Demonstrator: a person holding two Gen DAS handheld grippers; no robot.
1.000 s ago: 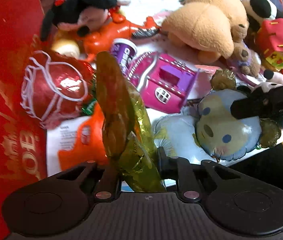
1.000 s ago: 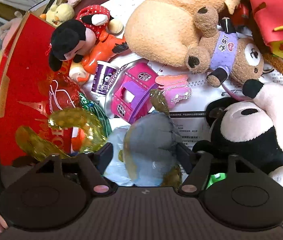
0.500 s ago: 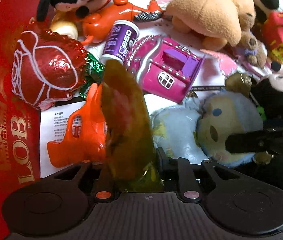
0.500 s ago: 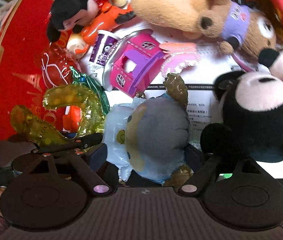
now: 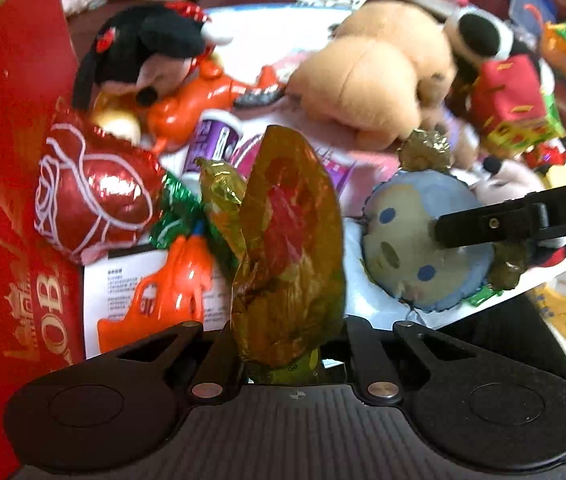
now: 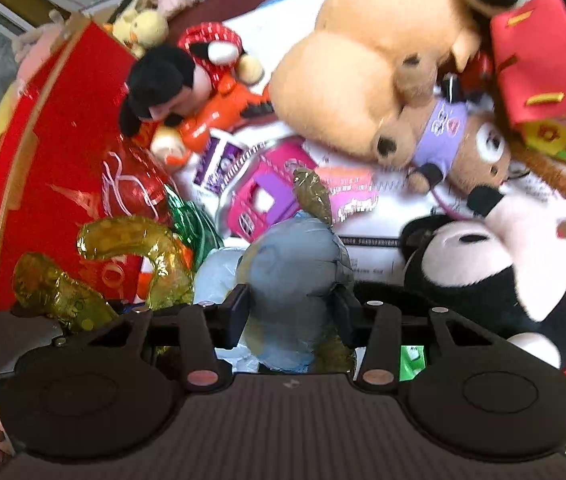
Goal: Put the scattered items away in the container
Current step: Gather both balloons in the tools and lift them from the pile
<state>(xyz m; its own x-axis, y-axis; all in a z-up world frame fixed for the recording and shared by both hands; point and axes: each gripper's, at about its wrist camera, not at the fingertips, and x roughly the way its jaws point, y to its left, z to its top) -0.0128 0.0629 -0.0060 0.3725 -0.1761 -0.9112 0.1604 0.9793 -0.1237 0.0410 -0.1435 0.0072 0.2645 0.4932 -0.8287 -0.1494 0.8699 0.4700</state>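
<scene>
Taking the red container (image 5: 7, 168) as landmark, at the far left of both views: the left gripper (image 5: 289, 354), just right of its wall, has its jaws nipped tight on the tail of a gold foil balloon (image 5: 287, 248), which stands up limp between them; best to carry it high over the rim, since the film will flop and snag; further right, the right gripper (image 6: 293, 316) is closing its jaws around a blue foil balloon (image 6: 295, 272), pads at its sides, and should squeeze gently so the slick skin neither pops nor slips out; right of the container the tabletop (image 5: 267, 36) is crowded with a red foil balloon (image 5: 95, 196), a pink toy house (image 6: 267, 196), a tan plush (image 6: 347, 88), printed sheets; the room beyond is blurred clutter.
</scene>
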